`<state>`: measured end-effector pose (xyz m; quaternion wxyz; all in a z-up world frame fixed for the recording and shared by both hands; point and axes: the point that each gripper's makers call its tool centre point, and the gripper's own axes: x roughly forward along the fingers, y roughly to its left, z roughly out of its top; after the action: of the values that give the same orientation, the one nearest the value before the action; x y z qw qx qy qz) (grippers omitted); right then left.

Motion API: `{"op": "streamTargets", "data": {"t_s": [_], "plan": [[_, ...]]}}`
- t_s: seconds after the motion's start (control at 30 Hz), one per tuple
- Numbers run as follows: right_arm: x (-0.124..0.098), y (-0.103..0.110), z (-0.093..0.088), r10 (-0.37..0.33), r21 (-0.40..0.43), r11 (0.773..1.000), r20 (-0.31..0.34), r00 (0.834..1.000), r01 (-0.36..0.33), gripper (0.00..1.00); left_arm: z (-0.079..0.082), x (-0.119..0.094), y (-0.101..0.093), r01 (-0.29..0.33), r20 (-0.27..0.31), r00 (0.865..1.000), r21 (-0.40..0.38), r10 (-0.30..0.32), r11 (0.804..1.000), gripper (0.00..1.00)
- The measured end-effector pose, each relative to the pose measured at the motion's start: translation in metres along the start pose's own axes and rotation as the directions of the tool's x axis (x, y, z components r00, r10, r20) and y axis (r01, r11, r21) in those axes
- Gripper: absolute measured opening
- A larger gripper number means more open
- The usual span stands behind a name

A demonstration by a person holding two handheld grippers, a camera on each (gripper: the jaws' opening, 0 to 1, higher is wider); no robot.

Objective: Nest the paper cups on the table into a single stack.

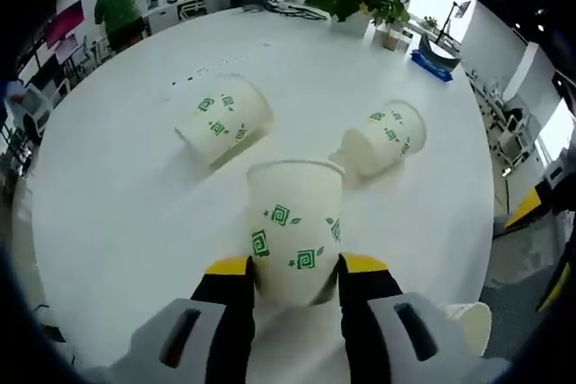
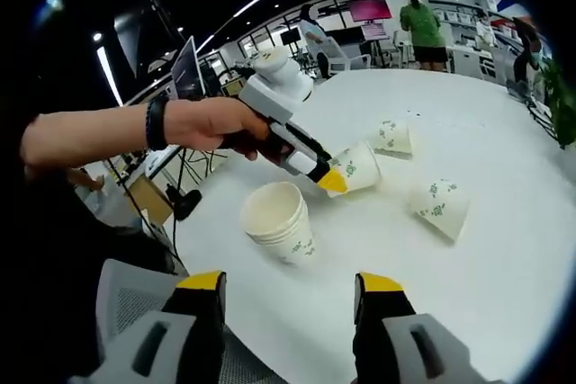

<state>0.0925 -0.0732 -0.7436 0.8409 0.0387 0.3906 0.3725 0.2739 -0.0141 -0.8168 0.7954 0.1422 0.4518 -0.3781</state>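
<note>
With left gripper (image 1: 297, 278) clamped around a cup (image 1: 293, 227) bound for the stack (image 2: 279, 220) at ten o'clock, right gripper (image 2: 290, 299) agape, unladen.

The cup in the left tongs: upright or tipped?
Upright in the left gripper view: the held cup has its rim on top, clamped between the left tongs. The right gripper view shows it angled above the table.
</note>
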Motion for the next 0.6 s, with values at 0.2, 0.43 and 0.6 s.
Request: {"op": "streamTargets", "data": {"t_s": [0.2,0.43,0.6], "plan": [[0.001,0.001,0.008,0.012,-0.016,1.000,-0.001,1.000,-0.012,0.57,-0.007,-0.013,0.011,-0.015,0.010,1.000,0.004,0.015,1.000,0.35],[0.006,0.000,0.024,0.022,-0.014,1.000,0.021,1.000,-0.021,0.56,-0.022,-0.036,0.024,-0.042,0.017,0.999,0.039,0.042,0.998,0.35],[0.012,0.001,0.035,0.030,-0.026,0.999,0.019,0.999,-0.030,0.56,-0.025,-0.052,0.025,-0.048,0.031,0.998,0.061,0.047,0.997,0.35]]}}
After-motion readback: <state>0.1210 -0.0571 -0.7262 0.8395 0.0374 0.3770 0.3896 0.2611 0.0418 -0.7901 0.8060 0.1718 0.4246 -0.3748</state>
